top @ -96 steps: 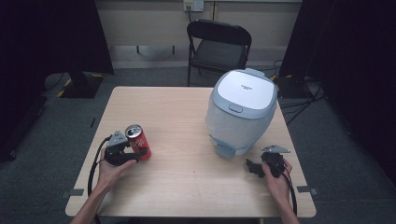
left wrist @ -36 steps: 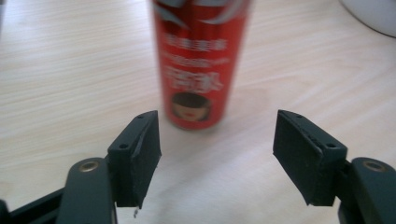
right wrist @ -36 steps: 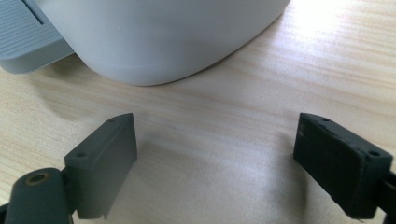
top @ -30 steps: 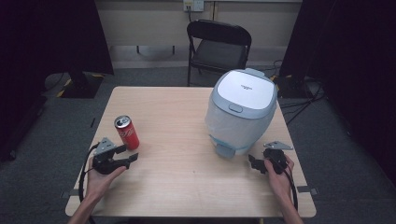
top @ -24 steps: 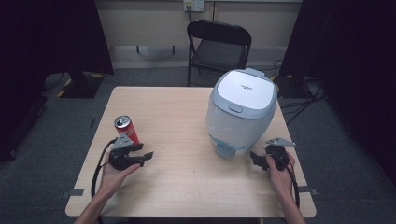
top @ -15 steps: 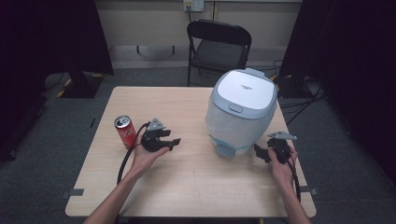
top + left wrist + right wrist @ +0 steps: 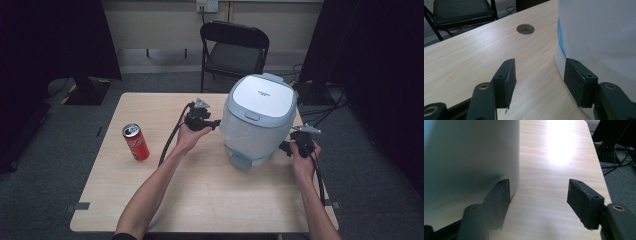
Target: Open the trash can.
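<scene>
A large white and pale-blue rice cooker [image 7: 256,119] stands on the right half of the wooden table [image 7: 165,200]. My left gripper [image 7: 212,123] is open at its left side. In the left gripper view one jaw rests against the cooker's wall [image 7: 599,37] and my left gripper [image 7: 539,80] has bare table between its jaws. My right gripper [image 7: 285,146] is open at the cooker's right side. In the right gripper view my right gripper [image 7: 539,198] has one jaw touching the cooker's wall [image 7: 469,157]. A red soda can [image 7: 135,142] stands upright at the table's left.
A black folding chair [image 7: 234,49] stands behind the table. A round cable hole [image 7: 525,29] is cut in the tabletop beyond the left gripper. Cables lie on the floor at the right [image 7: 330,102]. Dark curtains hang at both sides.
My left gripper has let go of the can, left it standing at the left, and travelled right to the cooker's left side. My right gripper has moved up against the cooker's right side.
</scene>
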{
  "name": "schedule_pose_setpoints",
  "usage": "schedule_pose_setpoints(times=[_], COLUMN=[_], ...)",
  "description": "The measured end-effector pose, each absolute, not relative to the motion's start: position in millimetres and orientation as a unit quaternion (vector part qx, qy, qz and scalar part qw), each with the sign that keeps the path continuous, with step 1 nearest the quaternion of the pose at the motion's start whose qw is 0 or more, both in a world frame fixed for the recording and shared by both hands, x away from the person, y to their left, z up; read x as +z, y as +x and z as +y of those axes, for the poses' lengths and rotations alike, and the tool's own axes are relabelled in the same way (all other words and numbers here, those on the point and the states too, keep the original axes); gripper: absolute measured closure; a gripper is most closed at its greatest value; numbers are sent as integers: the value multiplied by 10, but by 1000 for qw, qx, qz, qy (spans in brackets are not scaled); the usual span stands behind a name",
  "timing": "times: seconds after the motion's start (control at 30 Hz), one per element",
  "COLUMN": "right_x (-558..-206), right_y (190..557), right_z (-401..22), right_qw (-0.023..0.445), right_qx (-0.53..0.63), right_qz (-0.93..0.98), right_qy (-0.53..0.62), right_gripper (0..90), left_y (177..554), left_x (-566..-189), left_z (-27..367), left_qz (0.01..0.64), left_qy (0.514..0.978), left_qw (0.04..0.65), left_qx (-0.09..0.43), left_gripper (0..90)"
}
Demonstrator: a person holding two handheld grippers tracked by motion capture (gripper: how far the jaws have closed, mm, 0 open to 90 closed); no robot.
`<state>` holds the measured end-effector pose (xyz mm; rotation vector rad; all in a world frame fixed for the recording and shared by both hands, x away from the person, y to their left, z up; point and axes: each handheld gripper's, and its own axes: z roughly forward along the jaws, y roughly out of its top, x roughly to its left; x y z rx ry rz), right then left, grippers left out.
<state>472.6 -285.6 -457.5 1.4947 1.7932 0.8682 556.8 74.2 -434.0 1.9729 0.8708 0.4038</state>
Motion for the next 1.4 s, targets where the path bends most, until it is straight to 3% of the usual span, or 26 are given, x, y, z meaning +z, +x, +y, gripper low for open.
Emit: schedule_pose_setpoints(times=[0.13,0.3,0.5,0.57,0.63,0.73,1.07,1.17,1.4], right_x=[-4544,-4531,-4524,-4504,-4485,-4477,-4493,-4503,-4485], right_y=[4791,4843,4883,4905,4914,4906,4827,4759,4587], right_z=[-2843,-2856,-2796,-2734,-2719,-2664,-2439,-2337,-2208], right_qw=[334,328,322,311,296,276,248,238,228], right_qx=[337,360,384,385,387,404,419,429,427], right_qz=[670,676,678,687,694,703,727,731,749], right_qy=[571,553,538,532,531,516,485,474,453], right_gripper=[409,509,537,655,684,687,726,787,794], left_y=[5628,5581,5627,5593,5567,5458,5109,4981,4761], left_x=[-4394,-4410,-4465,-4471,-4471,-4503,-4470,-4465,-4444], left_z=[613,550,569,632,662,814,1093,1180,1315], left_qz=[352,343,351,352,350,349,351,351,350], left_qy=[805,805,804,796,795,791,796,796,800], left_qw=[443,456,457,474,479,491,477,476,469], left_qx=[181,162,149,132,126,109,122,131,134], left_gripper=[431,437,459,507,548,621,637,672,711])
